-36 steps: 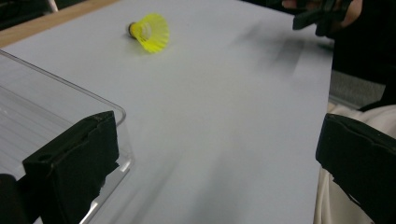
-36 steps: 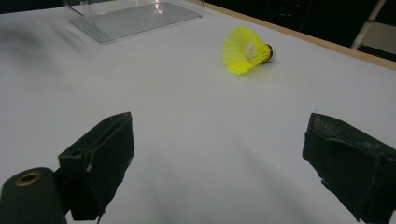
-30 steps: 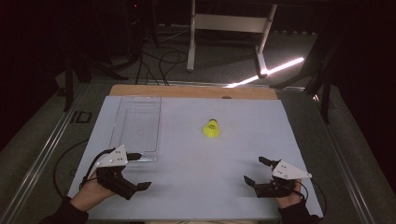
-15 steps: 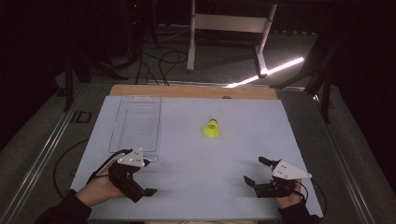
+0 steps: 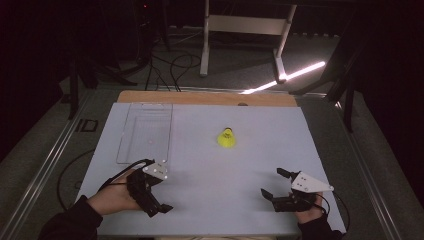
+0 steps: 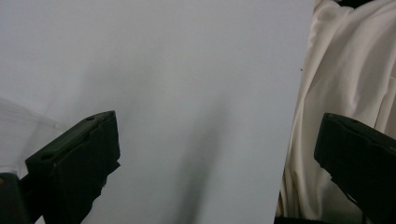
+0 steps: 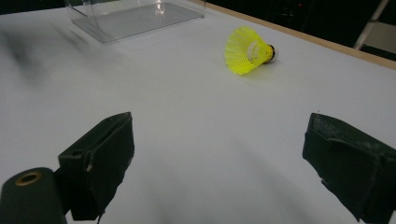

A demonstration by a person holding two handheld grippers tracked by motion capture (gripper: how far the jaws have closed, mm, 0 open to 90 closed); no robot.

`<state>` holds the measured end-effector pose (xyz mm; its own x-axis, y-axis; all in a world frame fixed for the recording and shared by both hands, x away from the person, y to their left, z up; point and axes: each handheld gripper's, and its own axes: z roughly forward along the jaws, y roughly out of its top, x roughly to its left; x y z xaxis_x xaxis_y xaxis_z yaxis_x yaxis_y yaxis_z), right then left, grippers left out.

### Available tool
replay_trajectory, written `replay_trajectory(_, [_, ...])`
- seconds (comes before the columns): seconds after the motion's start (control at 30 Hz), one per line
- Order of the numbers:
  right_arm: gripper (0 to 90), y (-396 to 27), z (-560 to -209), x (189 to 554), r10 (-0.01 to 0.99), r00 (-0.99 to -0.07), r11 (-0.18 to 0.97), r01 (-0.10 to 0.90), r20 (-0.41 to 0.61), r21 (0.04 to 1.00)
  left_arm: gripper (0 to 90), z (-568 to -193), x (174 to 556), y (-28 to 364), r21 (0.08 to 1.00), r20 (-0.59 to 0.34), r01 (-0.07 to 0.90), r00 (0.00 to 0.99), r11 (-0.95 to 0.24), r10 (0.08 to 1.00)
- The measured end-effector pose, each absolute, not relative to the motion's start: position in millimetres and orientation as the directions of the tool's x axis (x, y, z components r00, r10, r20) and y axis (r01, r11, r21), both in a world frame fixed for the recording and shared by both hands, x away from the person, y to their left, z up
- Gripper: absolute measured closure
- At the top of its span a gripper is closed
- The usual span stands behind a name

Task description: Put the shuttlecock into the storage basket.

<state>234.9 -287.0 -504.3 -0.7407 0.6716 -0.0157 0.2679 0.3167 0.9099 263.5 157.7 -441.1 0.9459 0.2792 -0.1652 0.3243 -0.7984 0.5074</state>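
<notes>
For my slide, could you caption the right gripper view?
Open right gripper faces a yellow shuttlecock lying near a clear tray.

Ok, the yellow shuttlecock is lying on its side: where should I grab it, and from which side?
Probably by the yellow mesh skirt, not the small dark-tipped cork. The shuttlecock lies on its side, skirt opening toward the open right gripper, so come from that near side, one jaw each side of the cone. The skirt is wide and gives; the cork is small and sits low on the table.

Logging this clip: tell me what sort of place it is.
Probably a dim lab or recording studio: a white-topped table, cables on the floor, and a lone yellow shuttlecock beside a clear tray.
</notes>
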Motion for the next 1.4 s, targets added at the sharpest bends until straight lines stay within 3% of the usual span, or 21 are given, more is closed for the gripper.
replay_trajectory(0.73, [9.2, -287.1, -504.1, 234.7, 0.669, -0.743, 0.316, 0.265, -0.016, 0.911, 0.8, -435.1, 279.7, 102.8, 0.361, -0.180, 0.211, 0.972, -0.908, 0.153])
replay_trajectory(1.4, [9.2, -286.8, -505.0, 235.1, 0.666, -0.746, 0.319, 0.272, -0.011, 0.908, 0.9, -430.8, 307.9, 61.2, 0.269, -0.188, 0.227, 0.966, -0.936, 0.180])
